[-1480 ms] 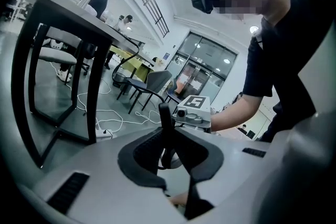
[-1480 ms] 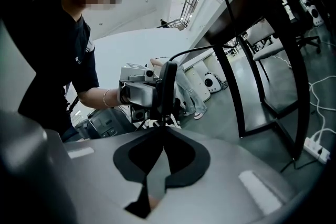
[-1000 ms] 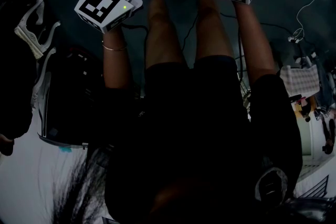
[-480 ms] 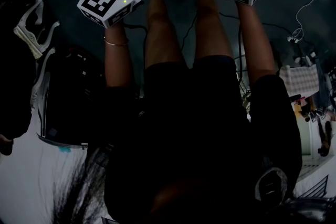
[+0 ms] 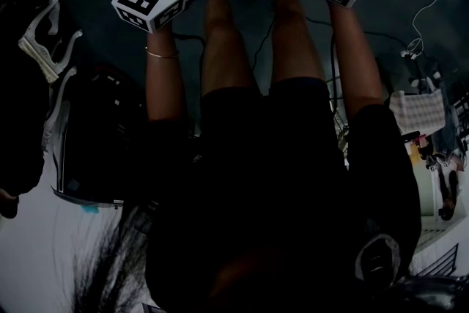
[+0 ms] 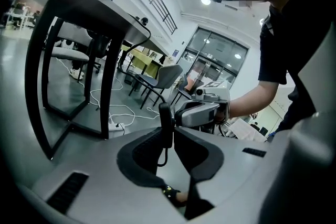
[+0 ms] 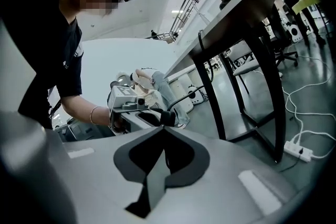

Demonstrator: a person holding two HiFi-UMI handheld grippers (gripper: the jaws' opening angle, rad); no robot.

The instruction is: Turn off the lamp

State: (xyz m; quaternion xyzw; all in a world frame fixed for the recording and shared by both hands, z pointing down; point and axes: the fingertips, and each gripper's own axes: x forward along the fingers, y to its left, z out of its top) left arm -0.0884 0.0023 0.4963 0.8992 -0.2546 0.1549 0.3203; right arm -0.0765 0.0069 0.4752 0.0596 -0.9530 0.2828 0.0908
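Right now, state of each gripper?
Left gripper: closed on the black cord switch.
Right gripper: just closed, jaws together, holding nothing.

From very near, the left gripper view faces the black cord switch [image 6: 165, 113] and the right gripper view faces it from the opposite side, so the right gripper [image 6: 181, 114] and left gripper [image 7: 157, 114] each appear just beyond it. The head view looks steeply down over the person's legs [image 5: 249, 48], from the person's side of the switch.
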